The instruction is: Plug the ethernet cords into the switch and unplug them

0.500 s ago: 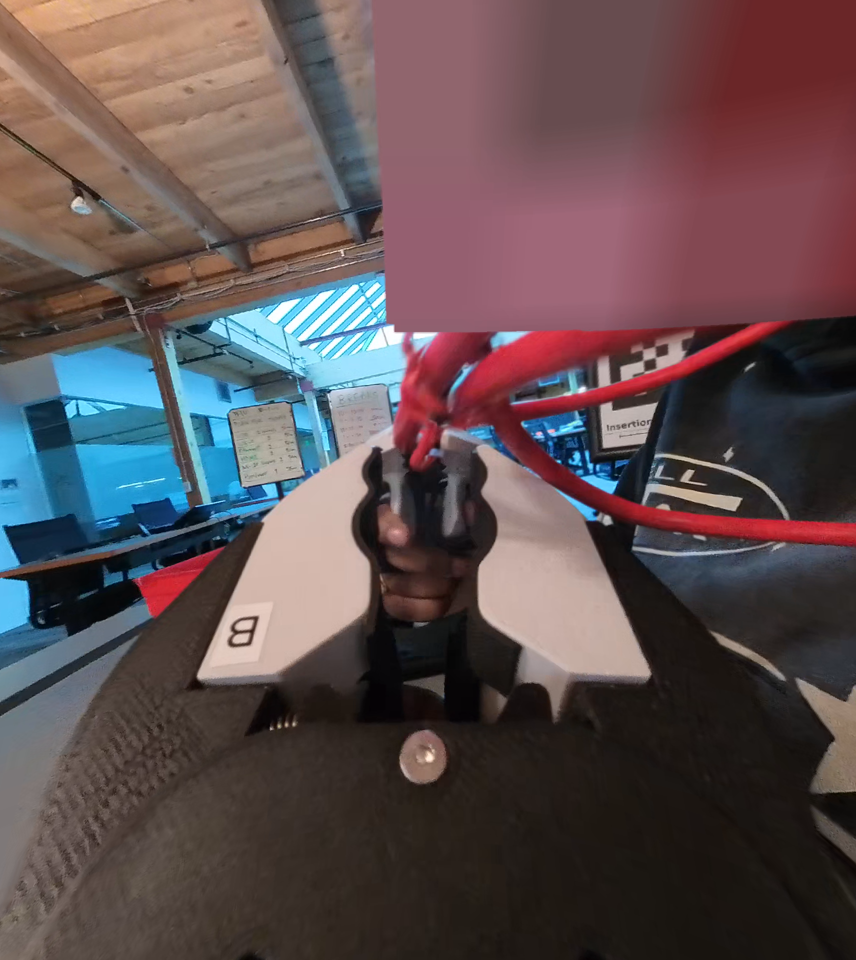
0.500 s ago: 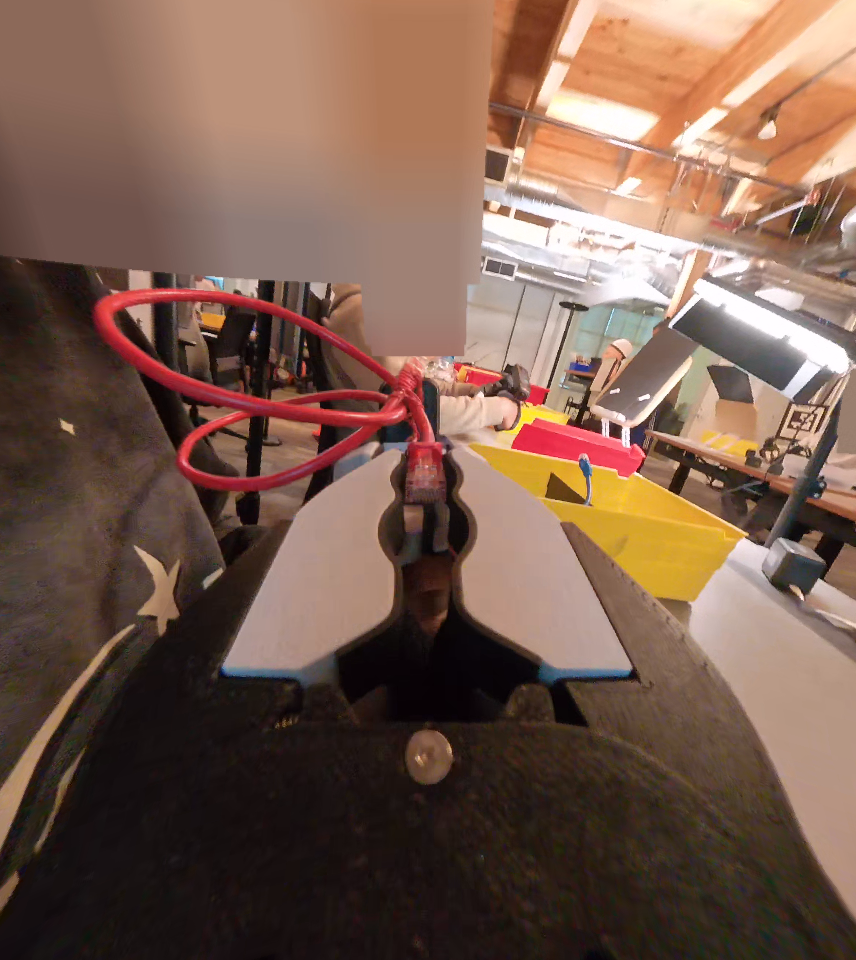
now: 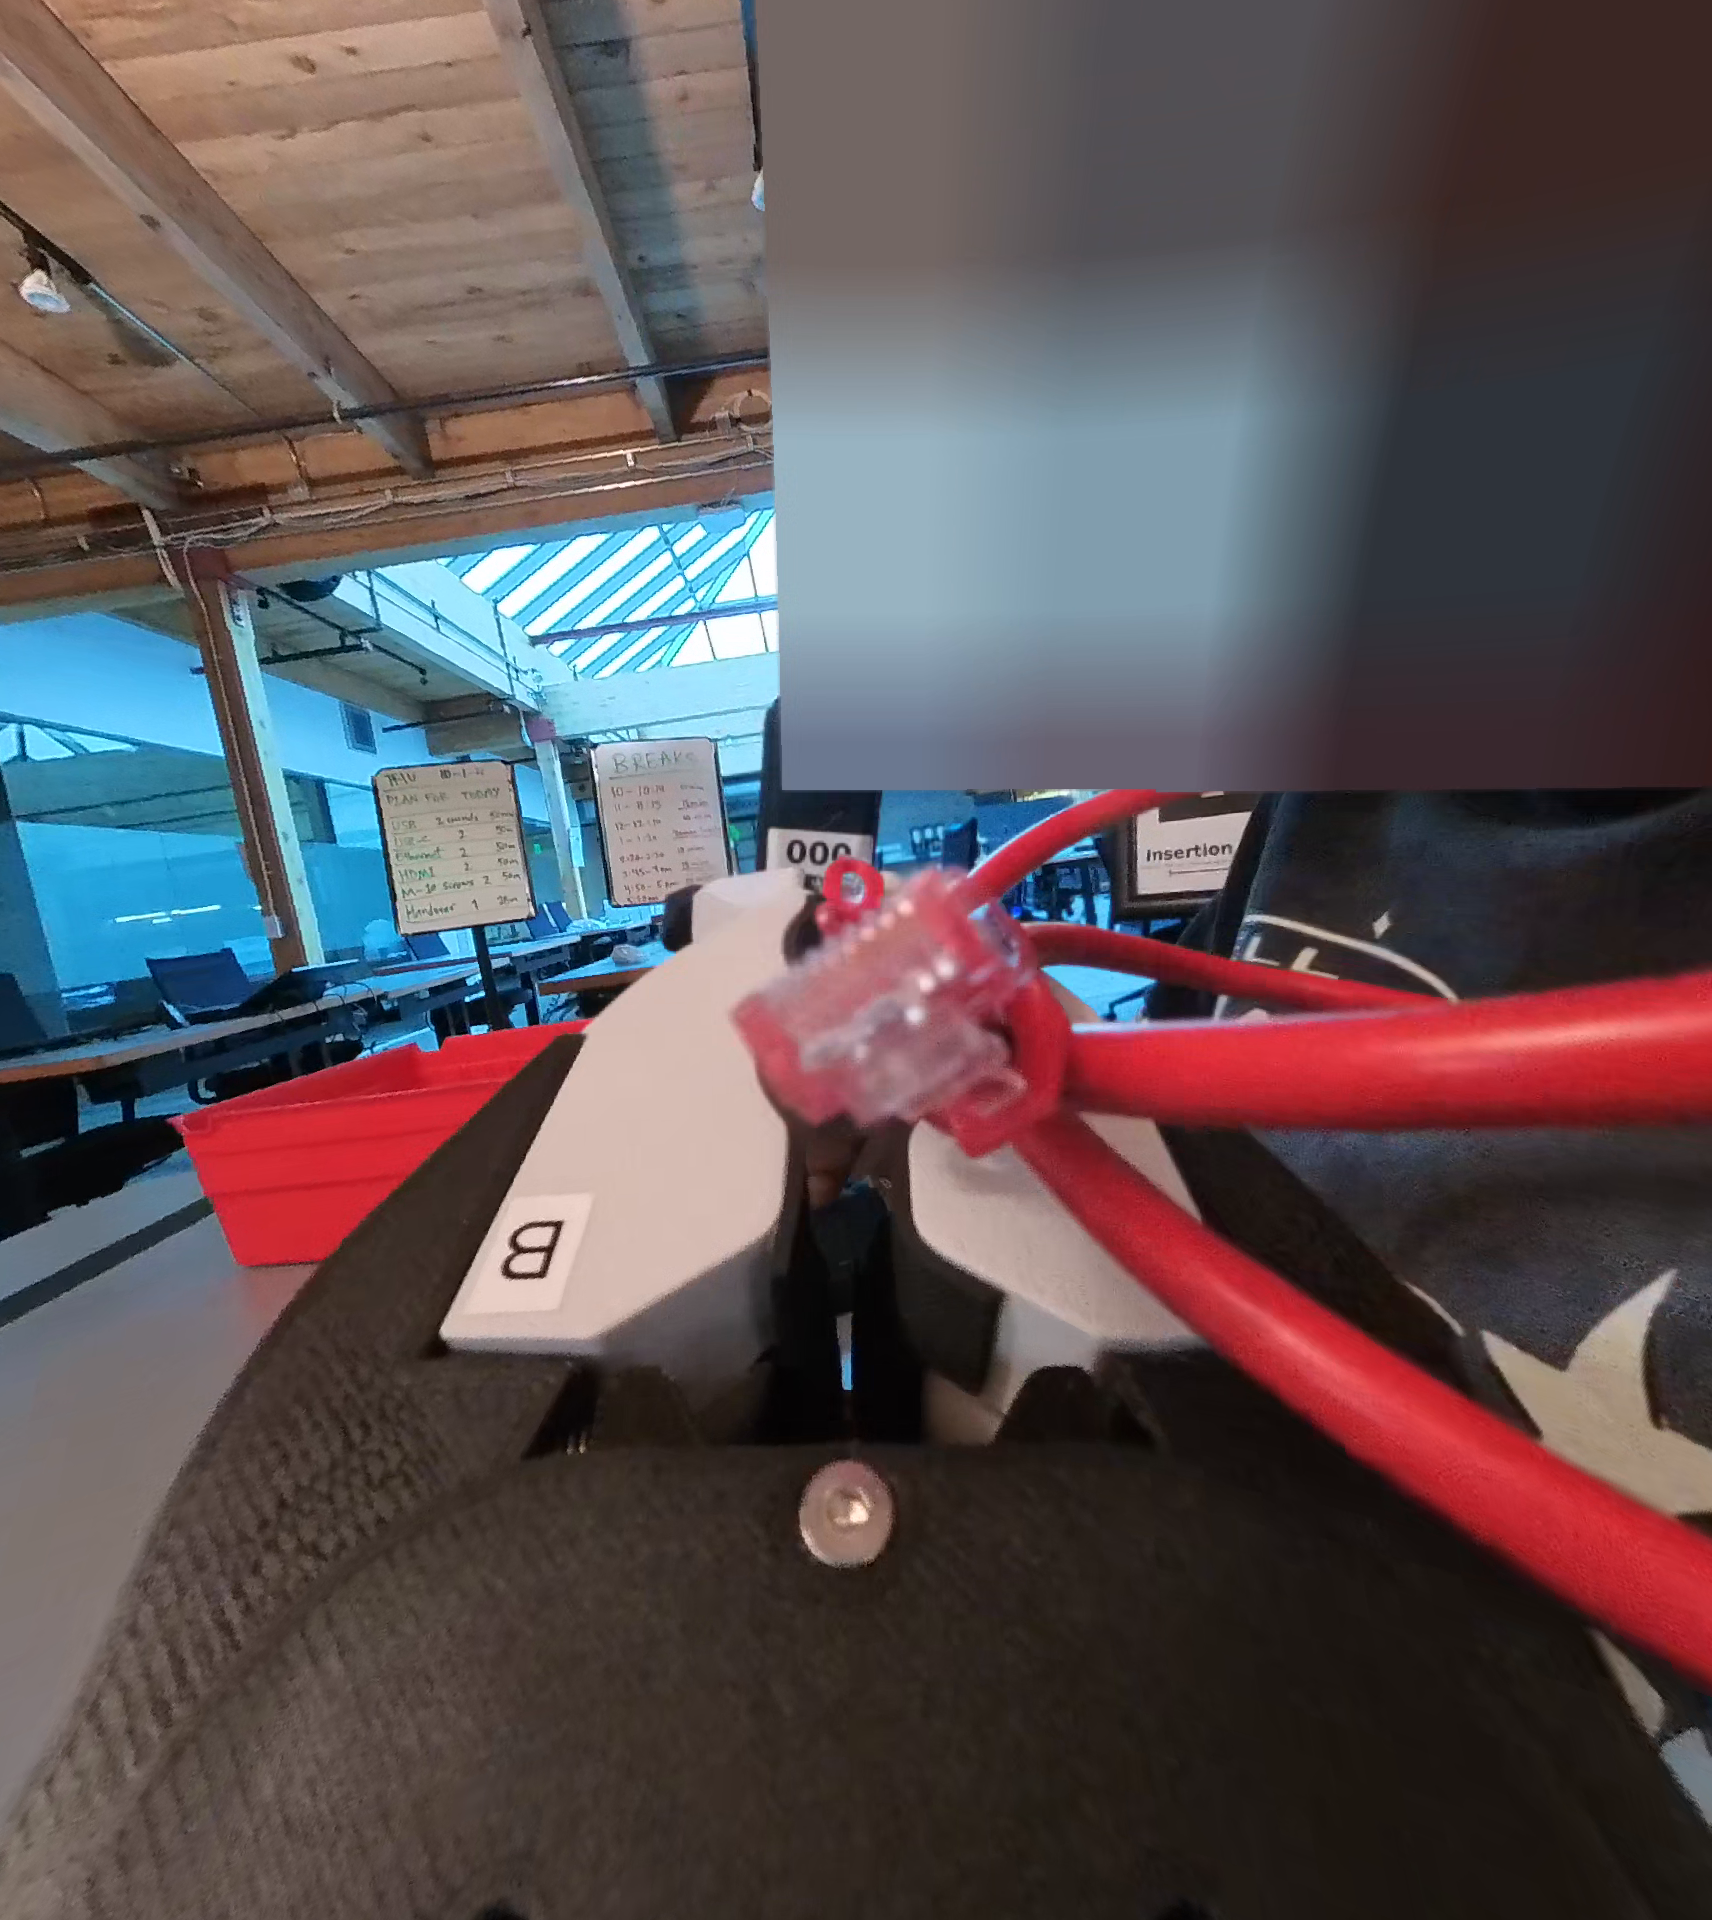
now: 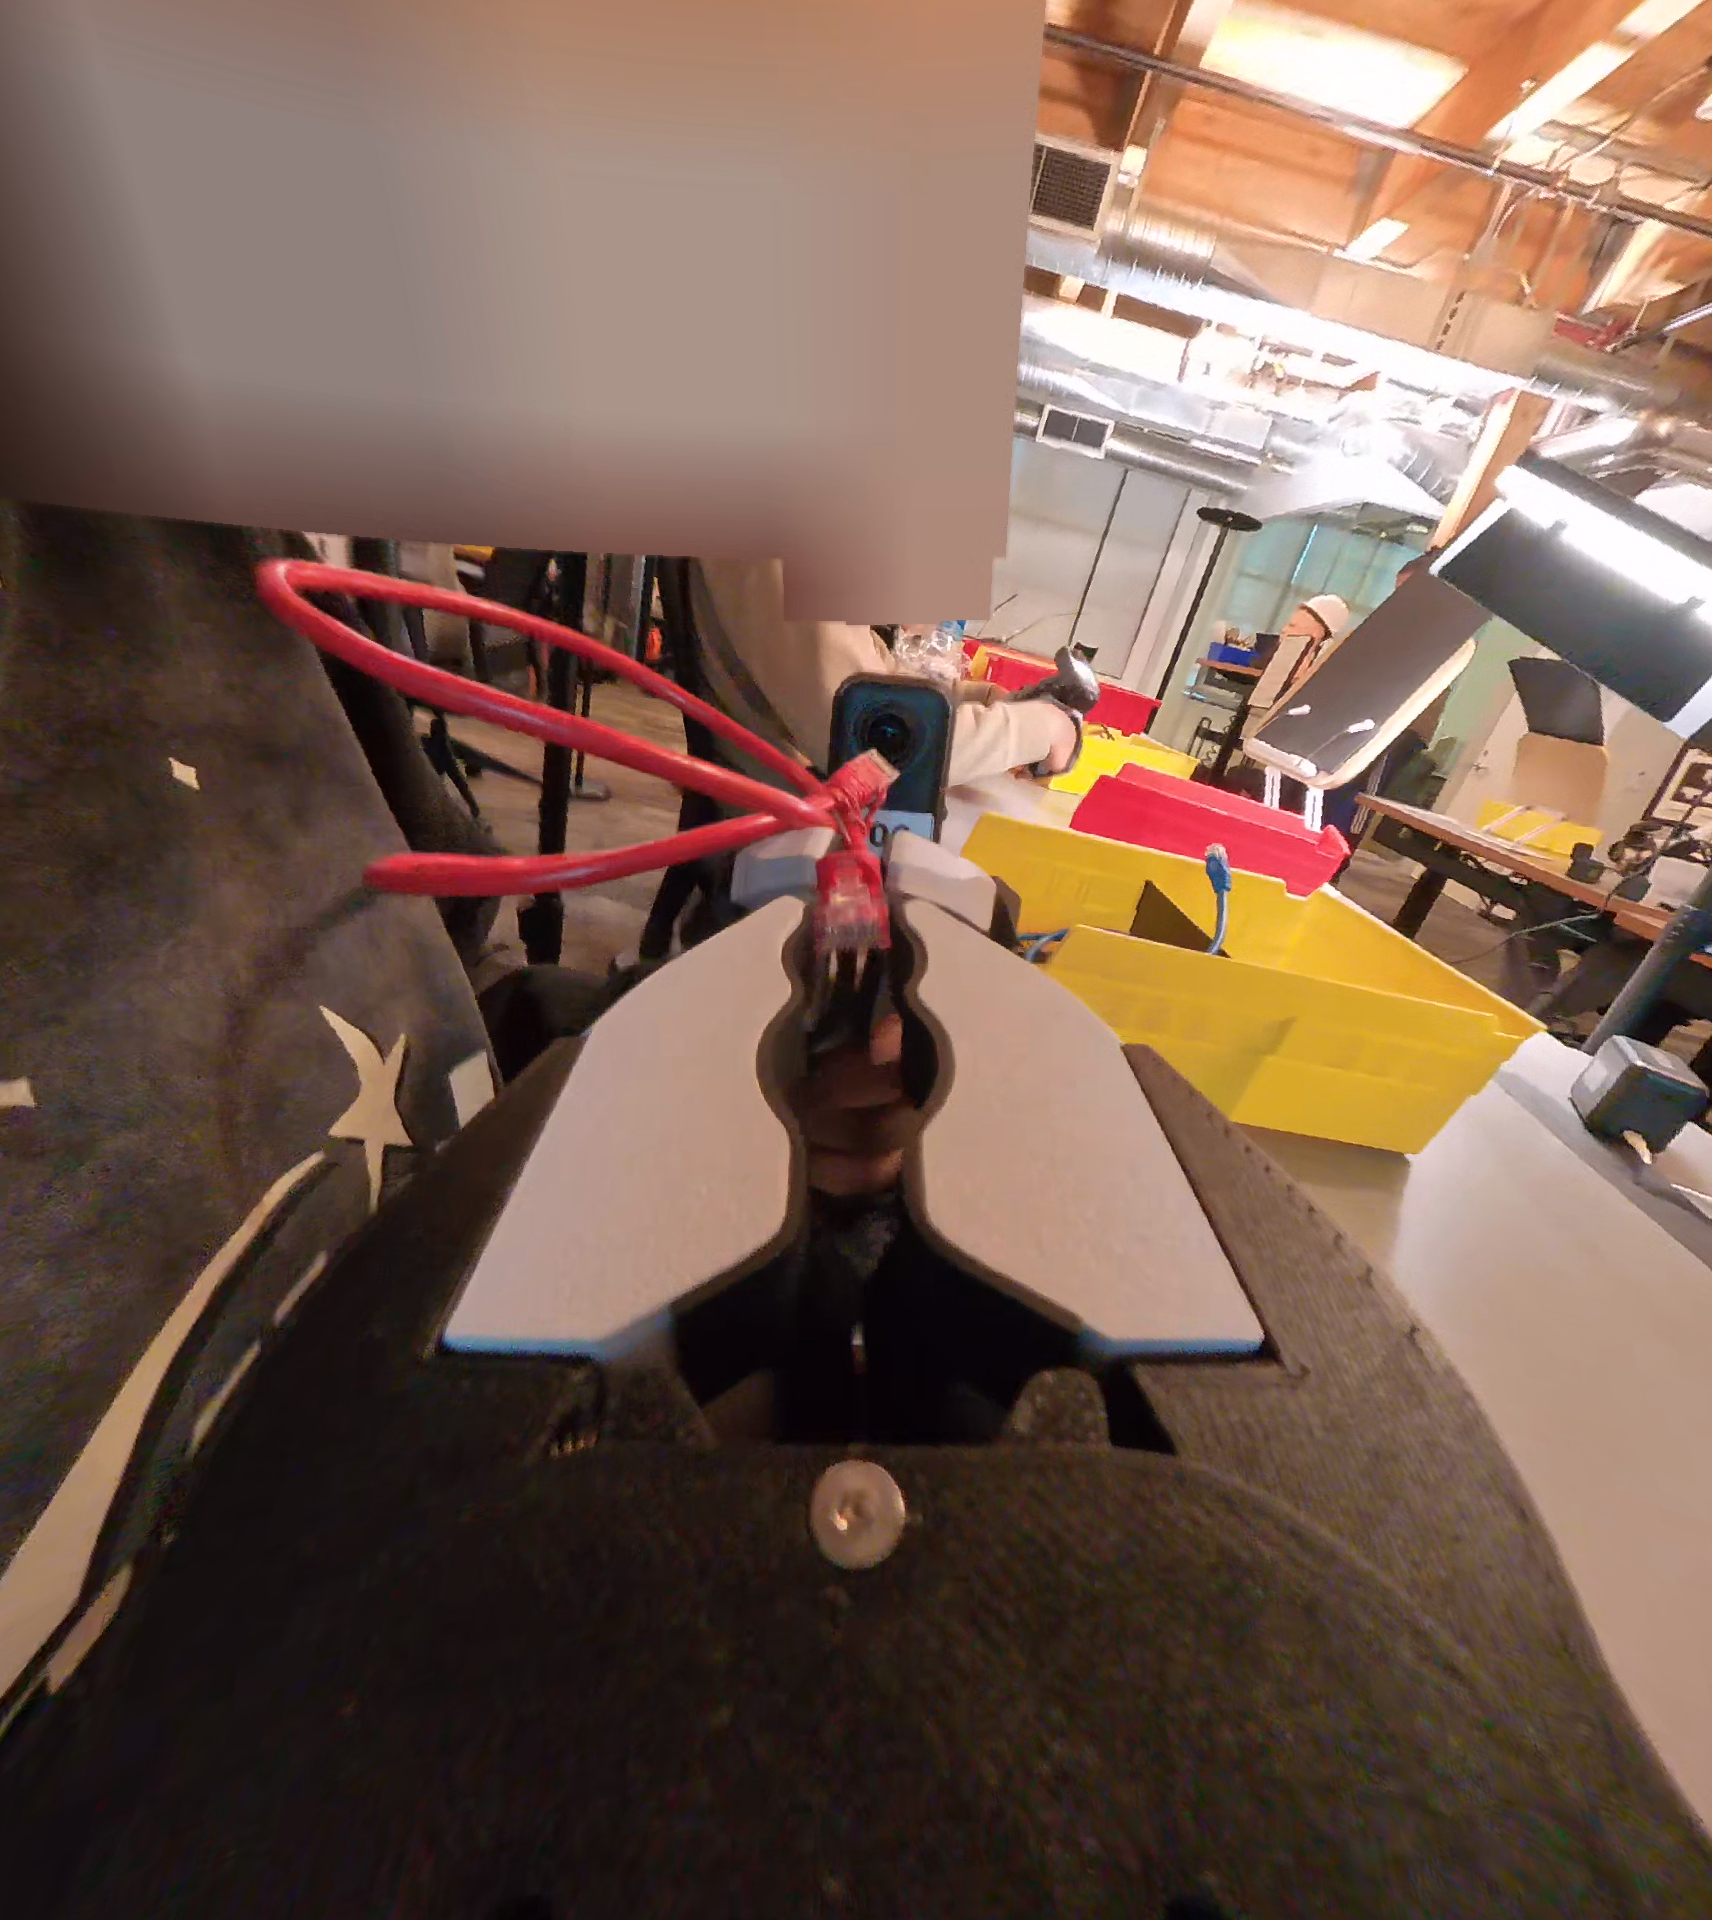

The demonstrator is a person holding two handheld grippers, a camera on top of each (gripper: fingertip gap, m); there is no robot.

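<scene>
- My right gripper (image 4: 847, 935) is raised in front of the person's dark starred sweatshirt (image 4: 104, 935), its fingers nearly closed, pinching a red plug (image 4: 847, 902) of the red cord (image 4: 561, 727).
- The cord loops out to the left; its other plug (image 3: 883, 1003) sits over my left gripper (image 3: 847, 1039).
- I cannot tell whether my left gripper grips anything; cord and plug hide its tips.
- Yellow bins (image 4: 1278, 997) sit on the table (image 4: 1558, 1351) at right.

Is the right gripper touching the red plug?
Touching. The right wrist view shows the red plug squeezed between the right gripper's two grey fingers, with no gap on either side.
</scene>
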